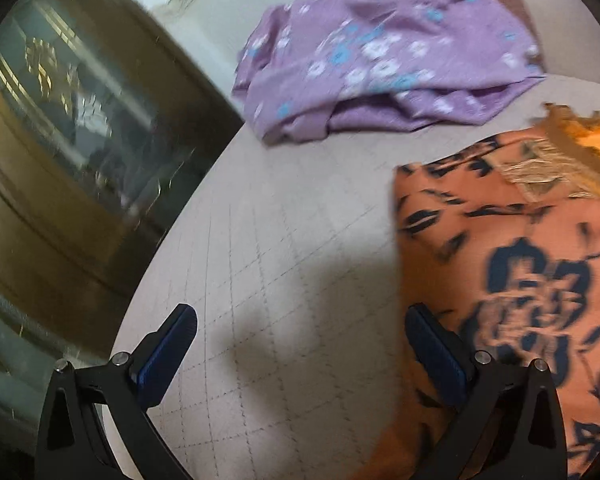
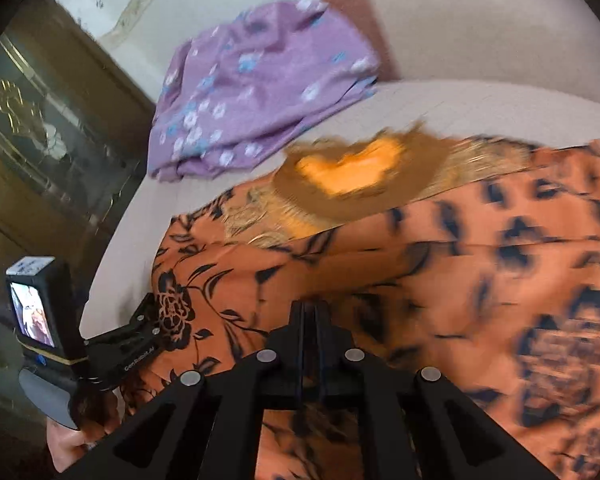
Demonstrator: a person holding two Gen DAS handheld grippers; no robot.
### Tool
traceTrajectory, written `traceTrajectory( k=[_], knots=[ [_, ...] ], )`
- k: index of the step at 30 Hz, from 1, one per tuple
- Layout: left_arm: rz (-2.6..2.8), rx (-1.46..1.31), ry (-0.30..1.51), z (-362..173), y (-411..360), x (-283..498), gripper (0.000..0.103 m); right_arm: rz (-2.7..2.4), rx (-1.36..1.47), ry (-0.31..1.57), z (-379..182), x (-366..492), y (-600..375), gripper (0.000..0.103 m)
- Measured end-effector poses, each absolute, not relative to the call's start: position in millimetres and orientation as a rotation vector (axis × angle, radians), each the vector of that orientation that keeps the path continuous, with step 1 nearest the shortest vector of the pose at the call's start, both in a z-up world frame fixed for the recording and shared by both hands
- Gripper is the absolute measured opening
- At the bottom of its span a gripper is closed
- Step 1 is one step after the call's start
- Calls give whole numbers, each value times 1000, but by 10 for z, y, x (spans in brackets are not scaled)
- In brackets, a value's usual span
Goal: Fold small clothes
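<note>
Left wrist view: the left gripper (image 1: 300,340) hangs with its jaws spread wide and nothing between them, over the pale quilted bed (image 1: 284,208). The orange garment (image 1: 512,264) lies at its right finger — a purple garment (image 1: 380,56) sits farther off.

Right wrist view: the right gripper (image 2: 309,312) has its jaws pressed together over the orange garment; whether cloth is pinched, I cannot tell. The left gripper shows at near left.

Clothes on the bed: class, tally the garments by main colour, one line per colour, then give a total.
Purple, with white and blue flowers: 1
Orange, with dark flowers: 1
Total: 2
</note>
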State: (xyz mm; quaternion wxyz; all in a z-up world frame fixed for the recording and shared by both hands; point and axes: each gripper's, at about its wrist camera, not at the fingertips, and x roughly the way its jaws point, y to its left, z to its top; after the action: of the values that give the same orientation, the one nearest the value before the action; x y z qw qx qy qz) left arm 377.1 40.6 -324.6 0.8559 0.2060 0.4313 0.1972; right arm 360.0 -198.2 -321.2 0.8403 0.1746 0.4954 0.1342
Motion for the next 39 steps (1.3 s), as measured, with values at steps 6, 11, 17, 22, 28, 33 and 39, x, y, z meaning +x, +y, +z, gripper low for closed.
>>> traceTrajectory(
  k=[6, 11, 17, 22, 28, 33, 39],
  knots=[
    [390, 348, 938, -3181, 526, 3794, 103, 241, 356, 1056, -3245, 3694, -1855, 6],
    [371, 373, 912, -3154, 466, 3688, 103, 224, 330, 1055, -3151, 3406, -2024, 8],
    [384, 447, 906, -3183, 448, 3566, 103, 193, 382, 1077, -3123, 2970, -2261, 8],
    [330, 369, 916, -3017, 714, 3133, 103, 196, 365, 1041, -2818, 2246, -2586, 8],
    [141, 270, 983, -3000, 1044, 2374, 103, 101, 417, 1032, -2543, 1280, -3186, 11],
    [26, 184, 1072, -3053, 1243, 1615, 103, 35, 540, 1014, -2545, 579, -3550, 77],
    [-67, 114, 1160, -3125, 1233, 1105, 103, -77, 603, 1008, -2674, 1, -3859, 77]
  ],
)
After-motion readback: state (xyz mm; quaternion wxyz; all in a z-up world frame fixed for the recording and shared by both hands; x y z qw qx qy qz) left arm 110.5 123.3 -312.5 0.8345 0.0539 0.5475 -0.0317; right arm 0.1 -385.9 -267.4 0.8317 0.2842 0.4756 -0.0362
